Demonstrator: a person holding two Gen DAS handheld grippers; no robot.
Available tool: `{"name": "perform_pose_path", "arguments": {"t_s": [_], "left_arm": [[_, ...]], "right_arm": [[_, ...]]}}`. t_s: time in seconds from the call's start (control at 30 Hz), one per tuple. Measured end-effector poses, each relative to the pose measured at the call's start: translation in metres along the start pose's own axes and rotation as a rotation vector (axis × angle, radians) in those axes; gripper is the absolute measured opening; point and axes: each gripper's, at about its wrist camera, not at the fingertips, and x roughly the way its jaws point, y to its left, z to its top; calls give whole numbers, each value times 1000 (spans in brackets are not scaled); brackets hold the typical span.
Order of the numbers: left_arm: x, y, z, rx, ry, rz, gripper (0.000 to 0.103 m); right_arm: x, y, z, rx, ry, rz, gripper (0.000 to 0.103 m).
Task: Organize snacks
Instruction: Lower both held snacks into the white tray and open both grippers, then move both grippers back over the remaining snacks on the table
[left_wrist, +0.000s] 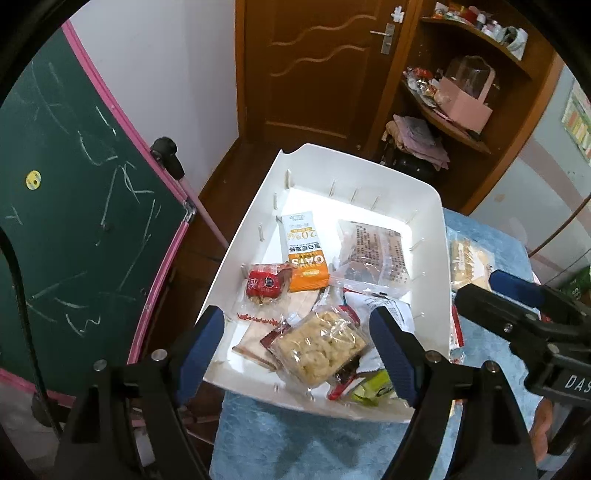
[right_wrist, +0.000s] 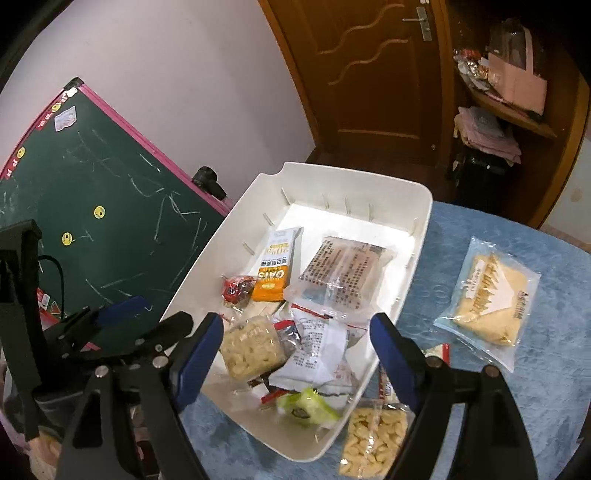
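Room: wooden door at top centre, shelves at upper right, green chalkboard with pink frame filling the left of both views.
Surface: blue cloth over the table, lower half of both frames.
Bin: white bin at centre, resting on the cloth, one corner toward the door.
In the bin: oat bar in a white and orange wrapper near the middle; clear printed pack just right of it; red candy to its left; puffed-rice cake at the near end; green wrapper by the near wall.
Outside the bin: yellow snack bag on the cloth at right, well apart from the bin; second puffed cake just beside the bin's near corner, bottom centre of the right view.
Left gripper: jaws spread wide, nothing between them, hanging over the bin's near end.
Right gripper: jaws spread wide, holding nothing, above the bin's near end.
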Motion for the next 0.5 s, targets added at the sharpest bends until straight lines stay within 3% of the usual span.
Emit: {"name": "perform_pose_path", "arguments": {"t_s": [0.23,0.5], "left_arm": [[-41,-17,-10,38,-56,-17,80],[-99,-50,-27,87,-131,-88,81]], "right_arm": [[-43,-3,-16,-68,-68,-79,82],[-100,-13,-39,-147,-142,-195,82]]}}
